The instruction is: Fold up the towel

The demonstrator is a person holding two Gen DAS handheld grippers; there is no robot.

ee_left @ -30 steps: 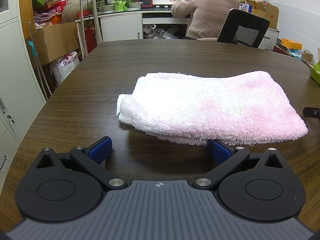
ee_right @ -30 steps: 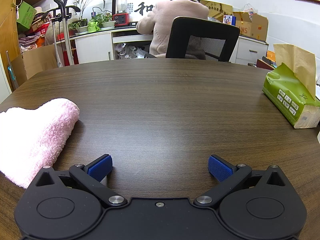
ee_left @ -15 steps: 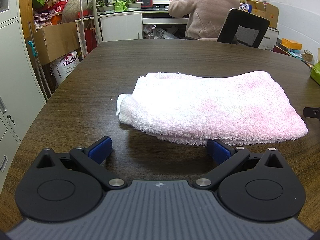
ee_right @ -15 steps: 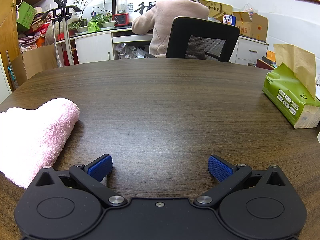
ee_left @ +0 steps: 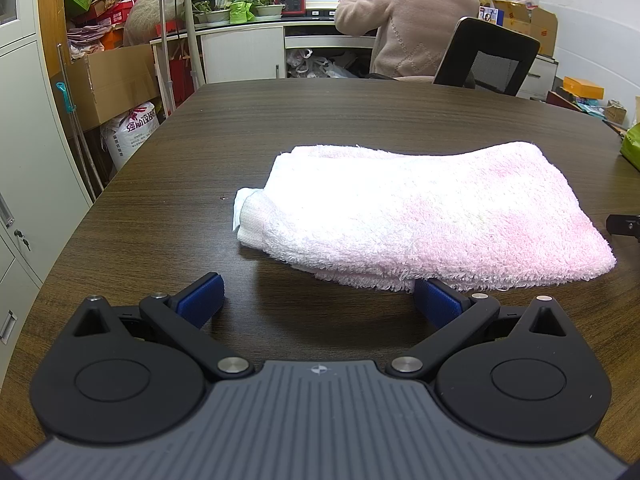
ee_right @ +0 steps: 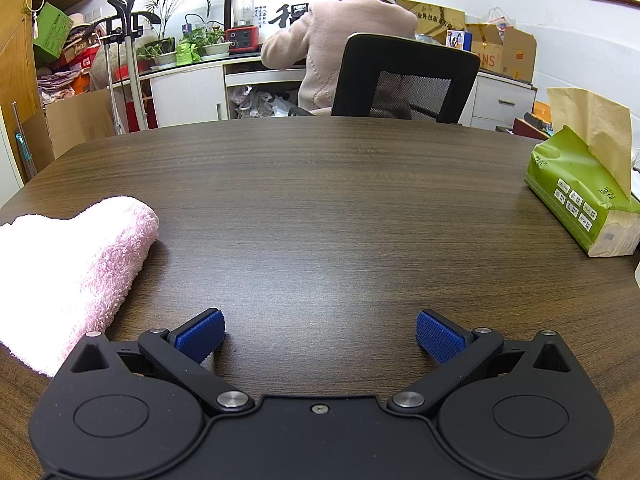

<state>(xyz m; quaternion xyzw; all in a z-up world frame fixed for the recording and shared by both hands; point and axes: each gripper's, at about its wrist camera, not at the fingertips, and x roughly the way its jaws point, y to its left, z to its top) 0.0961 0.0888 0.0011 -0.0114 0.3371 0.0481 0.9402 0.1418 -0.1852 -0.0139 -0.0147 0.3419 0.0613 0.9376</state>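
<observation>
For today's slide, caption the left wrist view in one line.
Open left gripper faces a folded pink towel lying on the dark wooden table.

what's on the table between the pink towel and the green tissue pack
Nothing: in the right wrist view, only bare dark wood table lies between the pink towel and the green tissue pack.
</observation>
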